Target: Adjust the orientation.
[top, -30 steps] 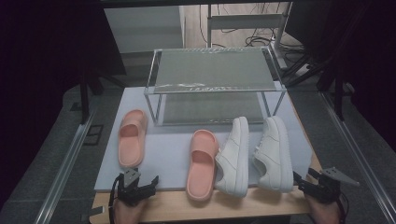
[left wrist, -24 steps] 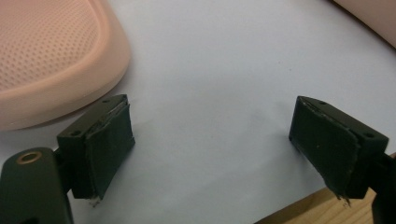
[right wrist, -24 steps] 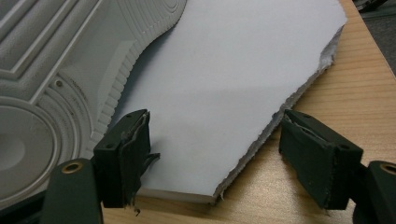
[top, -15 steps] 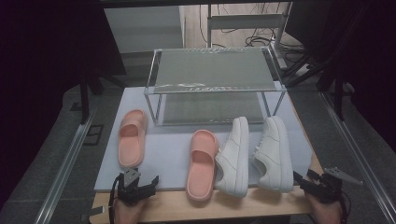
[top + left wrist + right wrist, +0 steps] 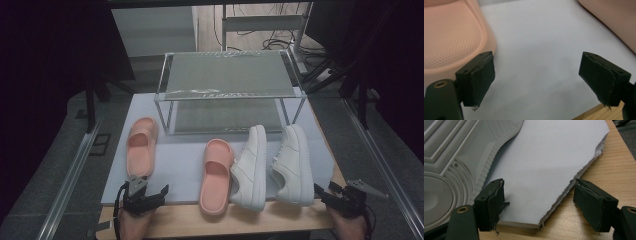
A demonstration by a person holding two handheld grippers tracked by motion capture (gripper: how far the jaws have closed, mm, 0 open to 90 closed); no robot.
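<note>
**Pink slide and white sneaker within reach, nothing gripped**

Pink foam is seen at the left jaw of the left gripper (image 5: 145,192): the heel of the left slide (image 5: 140,146) lies just beside it on the grey mat (image 5: 175,165). The jaws are spread wide, with bare mat between them. A second slide (image 5: 216,175) lies mid-mat, its heel over the mat's near edge.

The right gripper (image 5: 327,194) is held at the mat's near right corner, jaws also spread, nothing pinched. In the right gripper view the ribbed sole of the right sneaker (image 5: 454,160) is tipped on its side just left of the left jaw. The other sneaker (image 5: 250,167) lies against the mid slide. The rack (image 5: 227,80) stands empty at the back of the mat.

Judged step: approach and first grasp.

- Left: the jaws are best shifted over the slide's heel rim, so one pad goes inside the footbed, one outside.
- Right: the sneaker's heel collar is better pinched than its broad sole.
- The mat's frayed edge is to be kept clear of the pads.
- Each shoe is best lifted level, to clear its neighbour.
</note>
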